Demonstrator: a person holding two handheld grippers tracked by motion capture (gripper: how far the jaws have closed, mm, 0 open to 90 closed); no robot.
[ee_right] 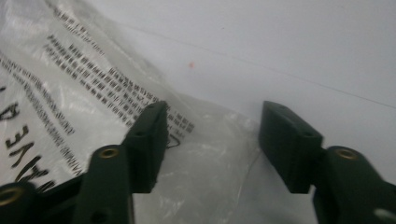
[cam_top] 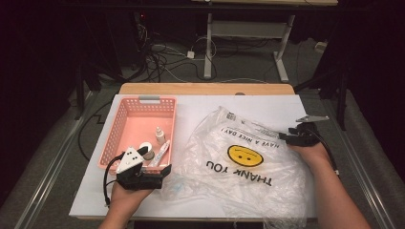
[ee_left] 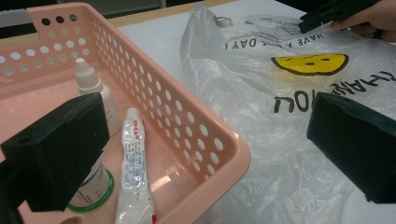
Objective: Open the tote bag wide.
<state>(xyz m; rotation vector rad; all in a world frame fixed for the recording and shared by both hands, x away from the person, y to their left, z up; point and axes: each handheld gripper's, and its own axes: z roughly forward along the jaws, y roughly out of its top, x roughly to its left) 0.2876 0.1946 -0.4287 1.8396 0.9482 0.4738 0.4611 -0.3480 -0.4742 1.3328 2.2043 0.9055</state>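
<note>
Left gripper [cam_top: 160, 172] hovers at the near right corner of the pink basket [cam_top: 125, 114], jaws spread wide w/ nothing between: one over the basket, the other over the bag [cam_top: 267, 181]. Basket on the desk [cam_top: 200, 107] holds a dropper bottle [ee_left: 95, 91], a tube [ee_left: 133, 163] and a green-rimmed jar [ee_left: 95, 186]. Clear smiley bag lies crumpled just right of the basket. Right gripper [ee_right: 212, 140] sits at the bag's far right edge, jaws apart, straddling the thin plastic, not clamped.
</note>
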